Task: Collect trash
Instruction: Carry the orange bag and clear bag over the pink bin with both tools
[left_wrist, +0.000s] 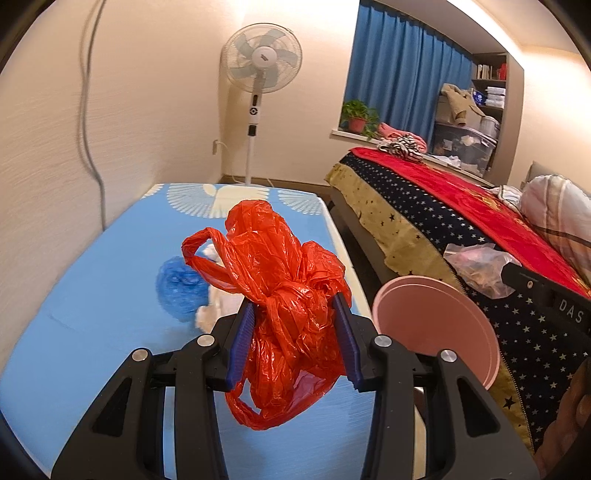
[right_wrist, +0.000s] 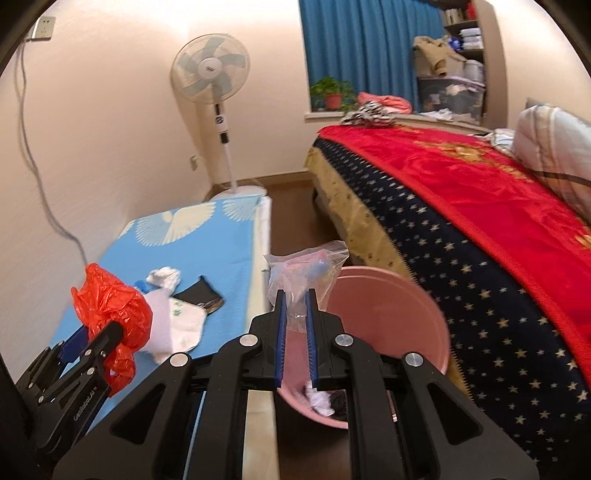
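Note:
My left gripper (left_wrist: 295, 304) is shut on a crumpled red plastic bag (left_wrist: 284, 280), held above the blue-covered table (left_wrist: 92, 314); in the right wrist view the same red plastic bag (right_wrist: 110, 310) shows at the lower left. My right gripper (right_wrist: 295, 293) is shut on a clear zip bag (right_wrist: 306, 271) with small coloured bits inside, held over the near rim of the pink bin (right_wrist: 391, 332). In the left wrist view the pink bin (left_wrist: 436, 328) stands right of the table and the clear zip bag (left_wrist: 480, 267) hangs beyond it. Scraps lie in the bin's bottom.
On the table lie a blue plastic wad (left_wrist: 181, 291), white tissues (right_wrist: 181, 317) and a dark wallet-like thing (right_wrist: 203, 295). A bed with a red and starry blanket (right_wrist: 480, 221) fills the right. A standing fan (right_wrist: 218, 85) is in the far corner.

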